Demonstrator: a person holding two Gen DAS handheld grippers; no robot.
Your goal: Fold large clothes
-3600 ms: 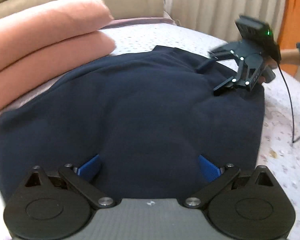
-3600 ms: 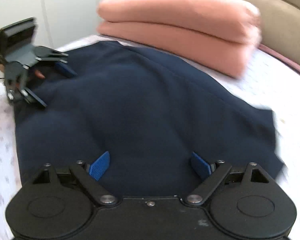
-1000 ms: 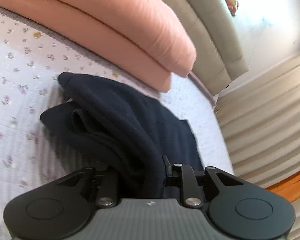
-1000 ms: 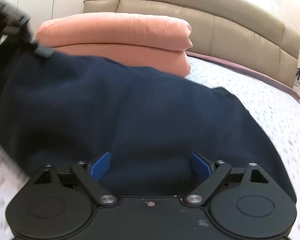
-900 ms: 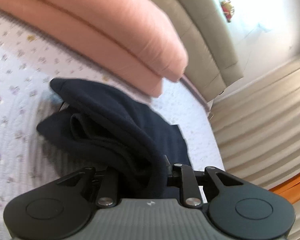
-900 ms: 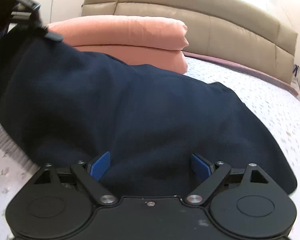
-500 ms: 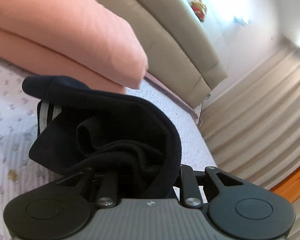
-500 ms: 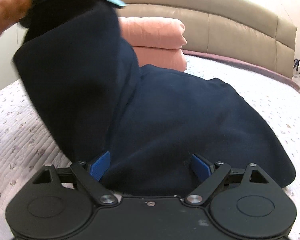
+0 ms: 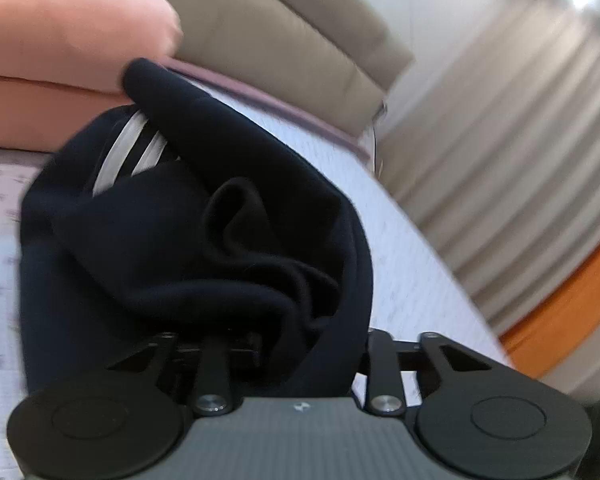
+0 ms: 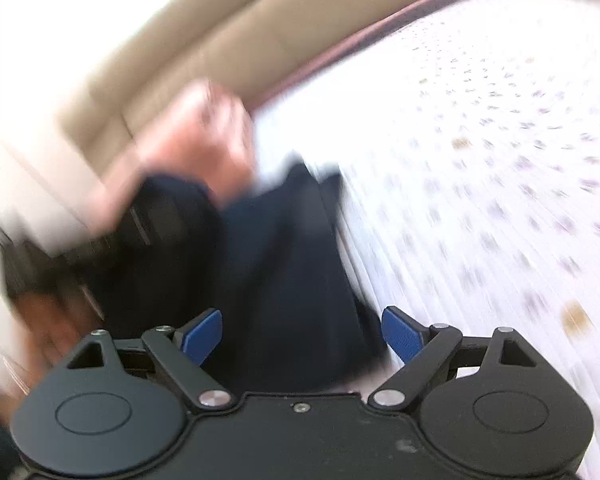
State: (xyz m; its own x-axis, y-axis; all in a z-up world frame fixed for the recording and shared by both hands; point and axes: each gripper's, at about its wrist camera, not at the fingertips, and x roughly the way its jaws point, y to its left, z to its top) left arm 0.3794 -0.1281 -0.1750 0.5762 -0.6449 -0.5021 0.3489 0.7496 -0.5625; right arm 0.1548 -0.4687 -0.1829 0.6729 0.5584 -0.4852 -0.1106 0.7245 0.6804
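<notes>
Left hand-held gripper [image 9: 288, 344]: jaws opening, with a bunched wad of the navy garment [image 9: 204, 240] between them. Fingers are buried under the cloth, so I can't tell whether the pads are pressing on it or already clear. Fabric piles up right in front of the camera, with folds and a rolled edge on top and white stripes [image 9: 128, 148] showing at its far left side. The lower part of the garment hangs toward the bed [image 9: 404, 248], which has a white quilted cover with small floral print.

Behind it: folded salmon-pink blanket [image 9: 60, 56] at the left, beige padded headboard [image 9: 284, 40], pleated curtains [image 9: 512, 152] on the right with an orange strip below.

Right hand-held gripper [image 10: 302, 334]: jaws wide apart, blue pads [image 10: 400, 334] visible on both sides, nothing clamped. The navy garment lies just ahead of and below the gap, not pinched. View is heavily motion-blurred. A hand [image 10: 196, 148] shows above the dark cloth at centre left, too smeared to read more. Bed cover fills the right side.
</notes>
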